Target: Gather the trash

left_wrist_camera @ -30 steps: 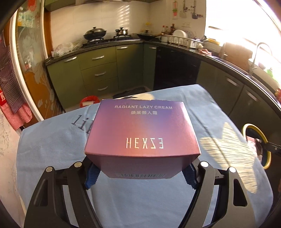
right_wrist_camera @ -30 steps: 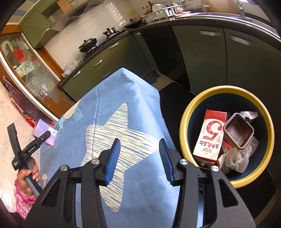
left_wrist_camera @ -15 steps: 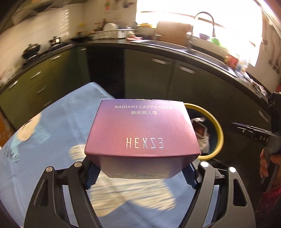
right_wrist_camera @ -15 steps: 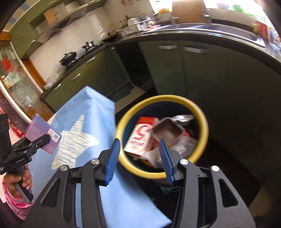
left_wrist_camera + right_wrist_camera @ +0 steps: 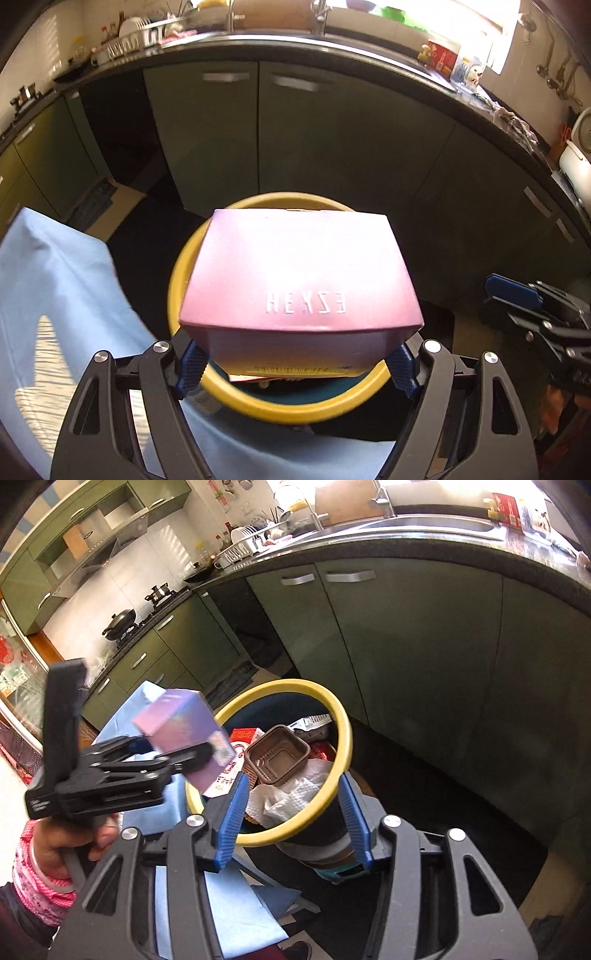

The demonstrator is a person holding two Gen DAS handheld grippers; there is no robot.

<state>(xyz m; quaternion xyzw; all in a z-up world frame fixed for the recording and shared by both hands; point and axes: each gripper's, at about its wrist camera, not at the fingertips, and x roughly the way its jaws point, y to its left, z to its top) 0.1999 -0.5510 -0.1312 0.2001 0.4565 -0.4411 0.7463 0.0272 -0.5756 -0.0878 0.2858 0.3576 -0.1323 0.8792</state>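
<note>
My left gripper [image 5: 295,369] is shut on a purple HEXZE cream box [image 5: 299,273] and holds it over the yellow-rimmed trash bin [image 5: 184,266]. In the right wrist view the same box [image 5: 184,731] sits in the left gripper [image 5: 177,757] above the bin's near left rim [image 5: 343,738]. The bin holds a red carton [image 5: 245,736], a brown plastic tray [image 5: 277,760] and crumpled white paper [image 5: 295,794]. My right gripper [image 5: 291,812] is open and empty, just in front of the bin; it also shows in the left wrist view [image 5: 517,299].
A table with a blue cloth [image 5: 55,288] stands left of the bin. Green kitchen cabinets [image 5: 406,646] under a dark counter curve behind the bin. A flat cardboard piece [image 5: 110,206] lies on the dark floor.
My left gripper has carried the box from above the blue cloth to over the bin. My right gripper has swung toward the bin and its fingers stand wider apart.
</note>
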